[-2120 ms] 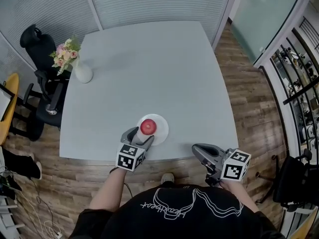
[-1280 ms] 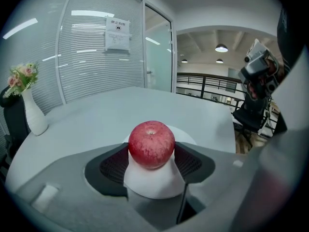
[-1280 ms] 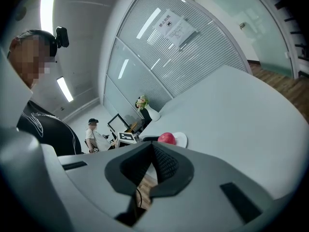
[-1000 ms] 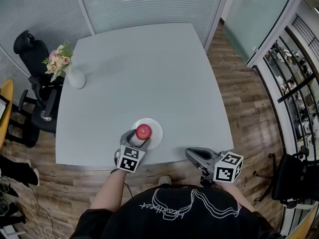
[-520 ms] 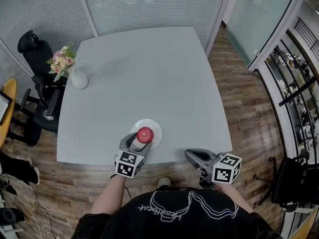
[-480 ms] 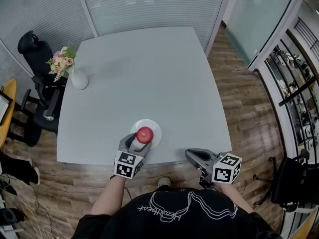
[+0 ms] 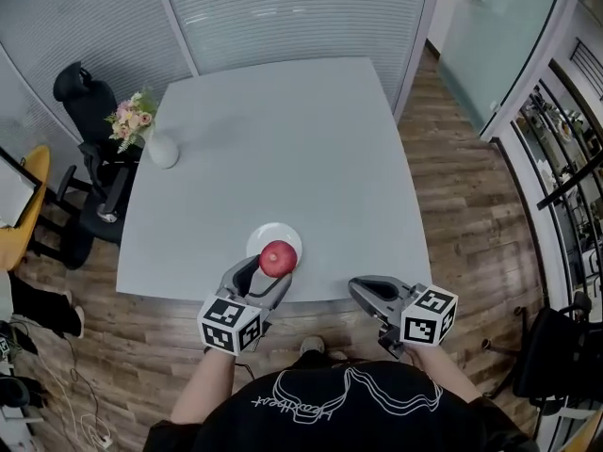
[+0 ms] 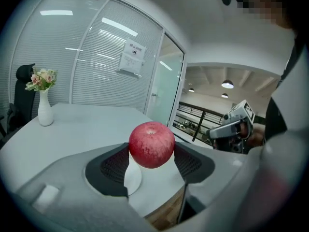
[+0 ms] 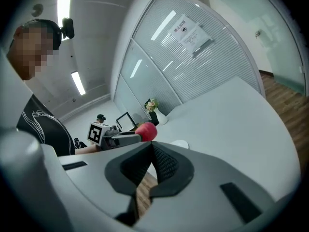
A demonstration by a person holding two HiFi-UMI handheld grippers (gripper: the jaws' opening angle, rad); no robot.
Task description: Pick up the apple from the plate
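Observation:
A red apple is clamped between the two dark pads of my left gripper, which is shut on it. In the left gripper view the apple hangs clear above the white plate, which is bare below it. That plate lies near the front edge of the grey table. My right gripper is off the table's front edge, to the right, shut with nothing in it. From the right gripper view, the apple shows raised to the left of the plate.
A white vase of flowers stands at the table's far left corner, with a black office chair behind it. Wooden floor surrounds the table, and glass walls close the back. The person's body is at the near edge.
My left gripper has lifted the apple off the plate and drawn it slightly toward the table's front edge. The right gripper has stayed about where it was.

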